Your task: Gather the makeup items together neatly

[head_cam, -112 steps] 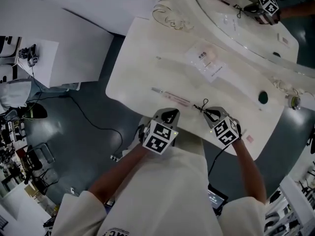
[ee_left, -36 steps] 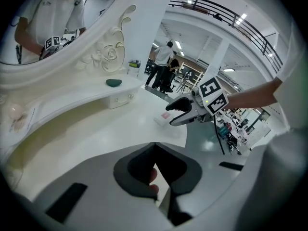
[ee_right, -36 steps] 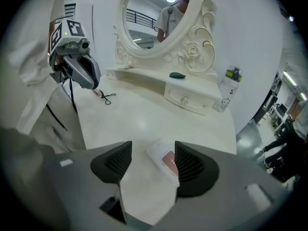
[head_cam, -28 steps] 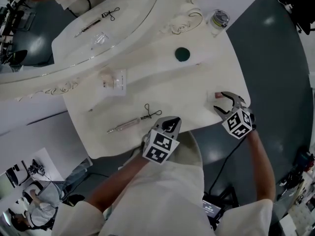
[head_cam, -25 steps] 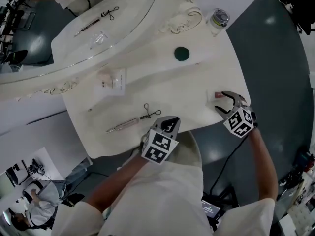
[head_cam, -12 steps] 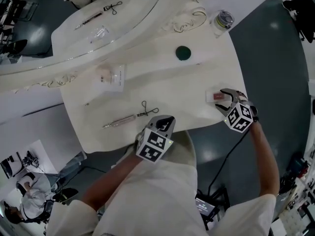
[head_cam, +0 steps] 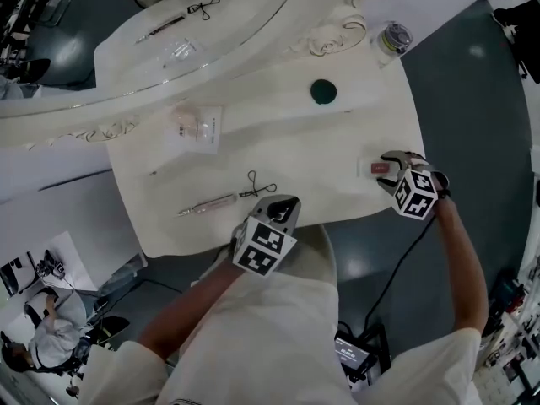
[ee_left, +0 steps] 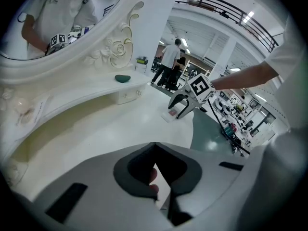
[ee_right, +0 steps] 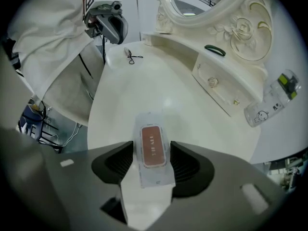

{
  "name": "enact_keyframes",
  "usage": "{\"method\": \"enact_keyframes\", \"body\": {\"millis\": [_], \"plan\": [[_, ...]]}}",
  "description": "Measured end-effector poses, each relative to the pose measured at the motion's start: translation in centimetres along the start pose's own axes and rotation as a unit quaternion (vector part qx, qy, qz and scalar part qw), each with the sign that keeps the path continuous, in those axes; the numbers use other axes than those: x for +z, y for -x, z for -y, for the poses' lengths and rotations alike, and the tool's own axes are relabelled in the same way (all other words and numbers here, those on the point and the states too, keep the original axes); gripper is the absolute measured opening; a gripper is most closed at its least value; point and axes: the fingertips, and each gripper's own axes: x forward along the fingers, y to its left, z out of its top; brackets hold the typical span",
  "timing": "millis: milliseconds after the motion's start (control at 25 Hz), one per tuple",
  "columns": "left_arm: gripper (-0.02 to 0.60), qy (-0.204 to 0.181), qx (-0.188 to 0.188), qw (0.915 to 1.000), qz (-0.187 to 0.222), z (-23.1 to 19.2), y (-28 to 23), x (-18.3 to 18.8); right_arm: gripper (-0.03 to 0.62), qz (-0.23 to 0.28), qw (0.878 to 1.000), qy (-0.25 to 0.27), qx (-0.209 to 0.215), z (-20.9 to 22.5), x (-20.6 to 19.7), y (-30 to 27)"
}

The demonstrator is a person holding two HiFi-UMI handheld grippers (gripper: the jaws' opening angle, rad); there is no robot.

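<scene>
Your right tool (head_cam: pixel 385 169), whose jaws have just been closing but aren't yet clamped on the flat packet (ee_right: pixel 152 148) lying between them near the bench (head_cam: pixel 278 142) edge, could skate off its slick film and push it over that edge.

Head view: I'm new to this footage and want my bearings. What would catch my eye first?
The ornate white mirror frame curving along the far side of the dressing table dominates. At the table's right edge the right gripper straddles a clear packet with a reddish insert, its jaws having just been closing around it. The left gripper hovers shut at the near edge, beside an eyelash curler.
</scene>
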Motion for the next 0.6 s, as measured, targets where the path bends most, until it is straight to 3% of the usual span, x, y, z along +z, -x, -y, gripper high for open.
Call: {"method": "enact_keyframes", "body": {"millis": [600], "plan": [[0.005,0.010,0.013,0.9998,0.014,-0.1,1.7,0.0,0.196,-0.014,1.000,-0.019,-0.002,-0.4,0.0,-0.3]]}}
